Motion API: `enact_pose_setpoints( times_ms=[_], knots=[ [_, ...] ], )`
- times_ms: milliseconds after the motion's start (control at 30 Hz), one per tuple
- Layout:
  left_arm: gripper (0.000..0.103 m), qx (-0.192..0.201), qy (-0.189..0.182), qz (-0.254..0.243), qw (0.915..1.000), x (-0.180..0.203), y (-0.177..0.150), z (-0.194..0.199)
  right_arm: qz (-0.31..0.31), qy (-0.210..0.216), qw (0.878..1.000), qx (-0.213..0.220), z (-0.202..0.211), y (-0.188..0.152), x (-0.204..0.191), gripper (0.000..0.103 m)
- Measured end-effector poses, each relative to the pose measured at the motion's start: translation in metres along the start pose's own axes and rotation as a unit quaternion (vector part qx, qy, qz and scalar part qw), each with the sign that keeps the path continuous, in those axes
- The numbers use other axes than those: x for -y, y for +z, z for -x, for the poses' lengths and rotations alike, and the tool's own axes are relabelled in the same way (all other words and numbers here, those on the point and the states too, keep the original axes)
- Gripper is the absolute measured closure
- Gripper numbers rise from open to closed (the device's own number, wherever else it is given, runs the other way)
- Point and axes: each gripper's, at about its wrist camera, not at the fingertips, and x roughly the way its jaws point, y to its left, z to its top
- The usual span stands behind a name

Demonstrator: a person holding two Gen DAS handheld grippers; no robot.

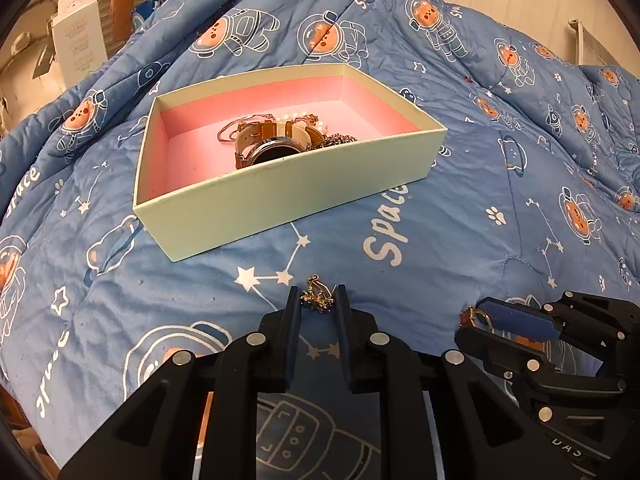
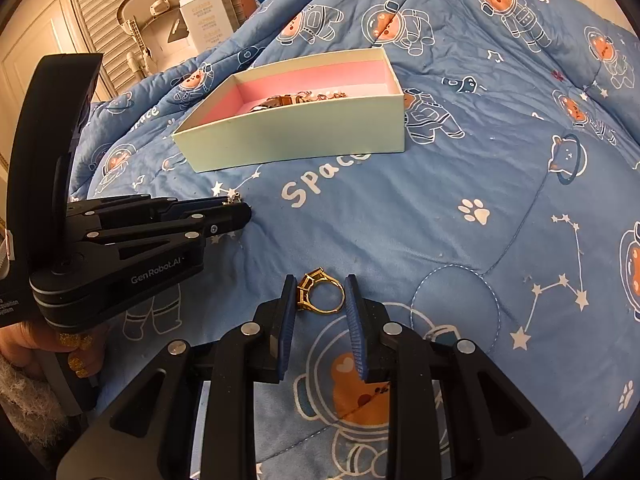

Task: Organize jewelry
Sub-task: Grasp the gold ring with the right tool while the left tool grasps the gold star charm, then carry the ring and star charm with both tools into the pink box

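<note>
right gripper (image 2: pixel 319 296): fingers spread to either side of a gold ring (image 2: pixel 320 294) lying on the quilt (image 2: pixel 460 184); pads close to the band but i cannot confirm contact. left gripper (image 1: pixel 318 299): also spread, straddling a small gold charm piece (image 1: pixel 317 298) on the quilt, not pinched as far as i see.

farther out, the cream box (image 1: pixel 280 188) with pink lining already holds a brown-strap watch (image 1: pixel 268 142), a pearl strand (image 1: pixel 306 114) and chains. my estimate: task mostly done; ring and charm piece look like the last loose items, both not yet lifted.

readable text: "genrobot.ai" on the left gripper body, "space" printed on the quilt. white carton (image 2: pixel 202 8) far back, print illegible.
</note>
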Motion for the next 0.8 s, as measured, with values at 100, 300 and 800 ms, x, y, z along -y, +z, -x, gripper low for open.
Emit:
enact_pose_setpoints(
  times_ms=[100, 300, 800],
  knots=[
    [0.087, 0.002, -0.01, 0.013, 0.9999, -0.004, -0.003, 0.004, -0.001, 0.001, 1.0, 0.0, 0.0, 0.0, 0.0, 0.078],
    [0.087, 0.012, -0.019, 0.031, 0.9993, -0.01, -0.014, 0.019, 0.002, 0.002, 1.0, 0.002, 0.001, 0.0, 0.0, 0.078],
    [0.087, 0.045, -0.026, 0.051, 0.9974, -0.026, -0.009, 0.053, 0.039, 0.024, 0.999, 0.025, 0.015, 0.028, -0.016, 0.078]
  ],
)
